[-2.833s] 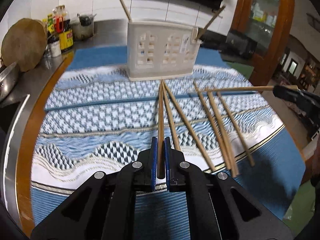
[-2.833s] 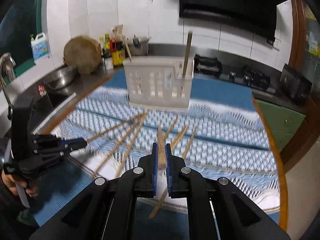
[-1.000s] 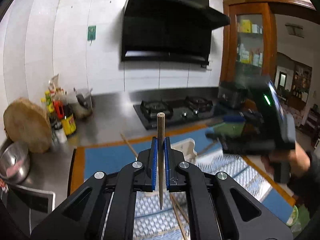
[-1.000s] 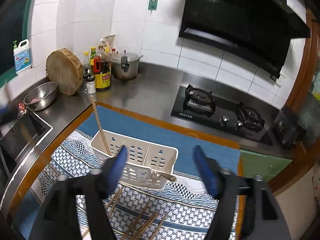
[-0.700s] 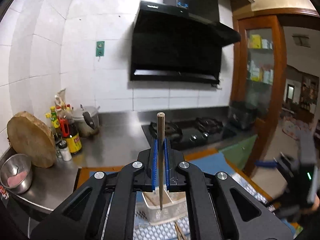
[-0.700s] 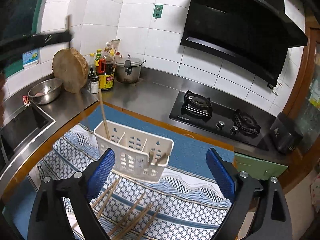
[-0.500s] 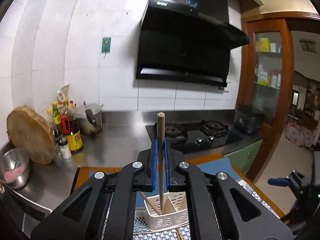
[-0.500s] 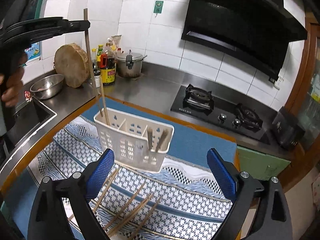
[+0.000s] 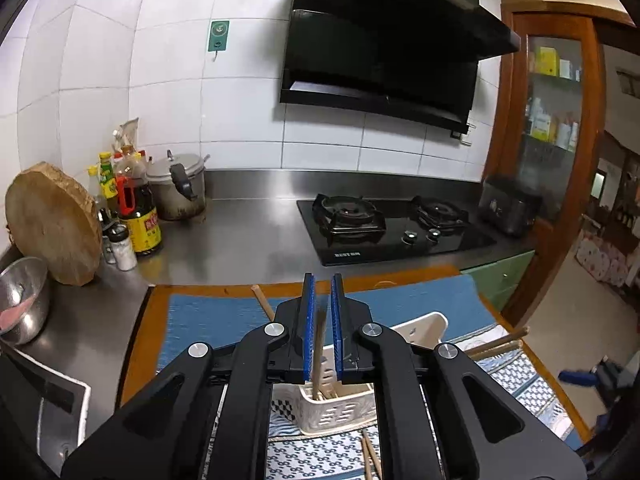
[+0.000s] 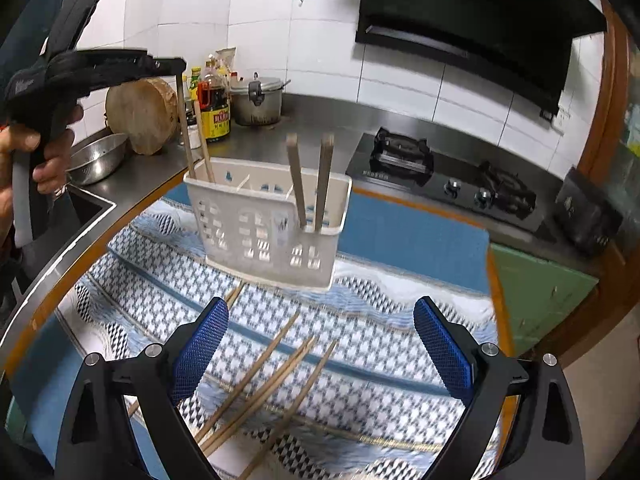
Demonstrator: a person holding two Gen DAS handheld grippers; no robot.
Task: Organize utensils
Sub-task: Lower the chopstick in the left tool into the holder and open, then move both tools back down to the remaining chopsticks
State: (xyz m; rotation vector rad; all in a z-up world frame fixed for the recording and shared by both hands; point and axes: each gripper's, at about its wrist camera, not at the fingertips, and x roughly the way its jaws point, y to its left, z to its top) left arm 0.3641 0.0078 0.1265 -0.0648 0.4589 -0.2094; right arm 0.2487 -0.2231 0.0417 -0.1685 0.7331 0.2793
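My right tool [image 10: 320, 320] is open. Its jaws have just been opening and stand wide apart, with nothing between the pads. It hangs over the near part of the patterned cloth [image 10: 380, 364] that covers the table [image 10: 496, 292].

Loose chopsticks [image 10: 260, 372] lie on the cloth directly below this tool, fanned out and partly crossing. One more loose stick [image 10: 234, 294] lies just in front of the basket [image 10: 260, 232].

The white basket stands upright on the cloth, beyond the loose sticks. Its right compartment holds two chopsticks [image 10: 298, 184], nearly upright. Its left end holds one leaning chopstick [image 10: 204, 144].

My left tool [image 9: 322, 280] is above the basket's left end, held in my left hand [image 10: 36, 152]. Its jaws are closed on one chopstick [image 10: 185, 128], gripping it near the top. The stick hangs almost upright, and its lower end is inside the left compartment, beside the leaning one.

Farther back:
- Left: a steel bowl [image 10: 96, 156], a round wooden block [image 10: 140, 116], bottles [image 10: 214, 108] and a pot [image 10: 256, 100].
- Right: a black gas stove [image 10: 440, 176].
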